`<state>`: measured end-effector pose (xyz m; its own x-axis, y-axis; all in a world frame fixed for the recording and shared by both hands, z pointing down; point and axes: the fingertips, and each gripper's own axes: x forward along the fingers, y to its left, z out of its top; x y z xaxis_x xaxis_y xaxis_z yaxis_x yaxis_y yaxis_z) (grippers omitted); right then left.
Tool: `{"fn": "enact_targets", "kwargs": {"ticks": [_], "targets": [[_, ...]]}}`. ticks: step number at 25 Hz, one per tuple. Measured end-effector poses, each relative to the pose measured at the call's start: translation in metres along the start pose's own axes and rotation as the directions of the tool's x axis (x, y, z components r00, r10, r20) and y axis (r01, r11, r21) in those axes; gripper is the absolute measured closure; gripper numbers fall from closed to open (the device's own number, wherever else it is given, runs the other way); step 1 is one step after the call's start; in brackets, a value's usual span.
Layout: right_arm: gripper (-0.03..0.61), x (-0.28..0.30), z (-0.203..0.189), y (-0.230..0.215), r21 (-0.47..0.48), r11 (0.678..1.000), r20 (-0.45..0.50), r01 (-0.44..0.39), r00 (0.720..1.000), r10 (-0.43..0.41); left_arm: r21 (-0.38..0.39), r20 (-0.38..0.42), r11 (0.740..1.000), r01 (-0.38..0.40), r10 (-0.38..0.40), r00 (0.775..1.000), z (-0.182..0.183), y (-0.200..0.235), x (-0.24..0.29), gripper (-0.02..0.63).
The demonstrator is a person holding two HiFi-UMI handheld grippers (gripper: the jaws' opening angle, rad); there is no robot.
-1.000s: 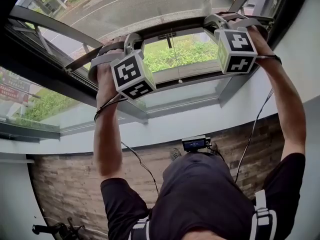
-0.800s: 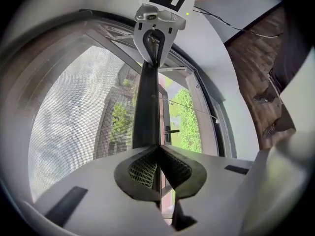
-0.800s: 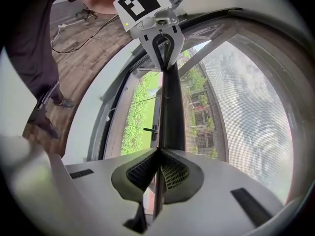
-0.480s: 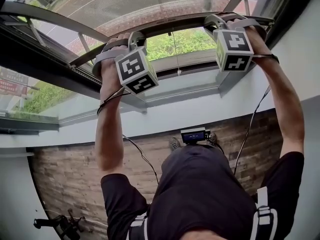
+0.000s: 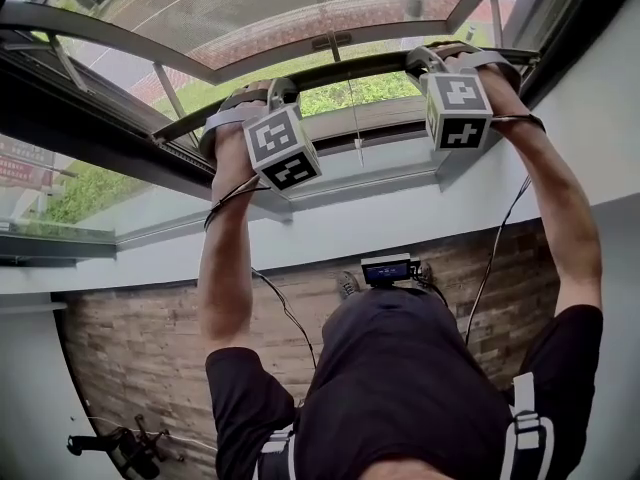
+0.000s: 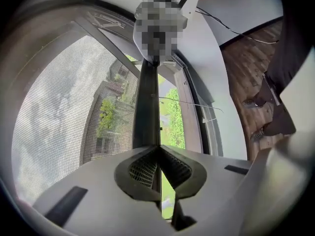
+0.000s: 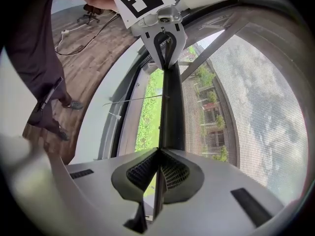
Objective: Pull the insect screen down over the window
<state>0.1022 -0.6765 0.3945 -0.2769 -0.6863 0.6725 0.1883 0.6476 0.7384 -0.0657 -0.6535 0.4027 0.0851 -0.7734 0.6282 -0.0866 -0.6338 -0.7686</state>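
Observation:
The insect screen's grey mesh (image 5: 250,13) hangs above its dark bottom bar (image 5: 350,68), which spans the window. My left gripper (image 5: 250,103) grips the bar's left part and my right gripper (image 5: 450,60) its right part. In the left gripper view the left gripper (image 6: 157,154) is shut on a thin lip of the bottom bar (image 6: 146,107), with the mesh (image 6: 59,112) to its left. The right gripper (image 7: 158,157) pinches the same lip of the bar (image 7: 172,107), mesh (image 7: 251,112) to its right. A thin pull cord (image 5: 357,128) dangles from the bar.
Below the bar a strip of open window shows green grass (image 5: 350,93). The white sill and frame (image 5: 340,183) sit under it, then a white wall and wood-pattern floor (image 5: 130,368). An office chair (image 5: 120,453) stands at lower left. Cables trail from both wrists.
The bottom bar has come down with both grippers still on it. More mesh shows above it and the open strip below has narrowed.

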Motion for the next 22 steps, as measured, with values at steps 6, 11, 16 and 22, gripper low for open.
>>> {"fn": "enact_targets", "kwargs": {"ticks": [6,11,16,22], "targets": [[0.555,0.011,-0.001,0.013,0.003,1.0,-0.013,-0.004,1.0,0.004,-0.005,-0.009,1.0,0.008,-0.008,1.0,-0.002,-0.014,0.011,0.595],[0.557,0.021,-0.003,0.023,0.009,1.0,-0.024,-0.018,1.0,0.019,-0.011,-0.01,1.0,0.023,-0.023,1.0,-0.004,-0.023,0.018,0.595],[0.555,0.035,-0.004,0.045,0.018,0.998,-0.024,-0.067,0.997,0.068,-0.022,-0.011,0.998,0.064,-0.065,0.998,-0.006,-0.045,0.032,0.595],[0.556,0.049,-0.004,0.064,0.024,0.996,-0.02,-0.086,0.996,0.086,-0.041,-0.009,0.995,0.094,-0.095,0.995,-0.007,-0.067,0.047,0.595]]}}
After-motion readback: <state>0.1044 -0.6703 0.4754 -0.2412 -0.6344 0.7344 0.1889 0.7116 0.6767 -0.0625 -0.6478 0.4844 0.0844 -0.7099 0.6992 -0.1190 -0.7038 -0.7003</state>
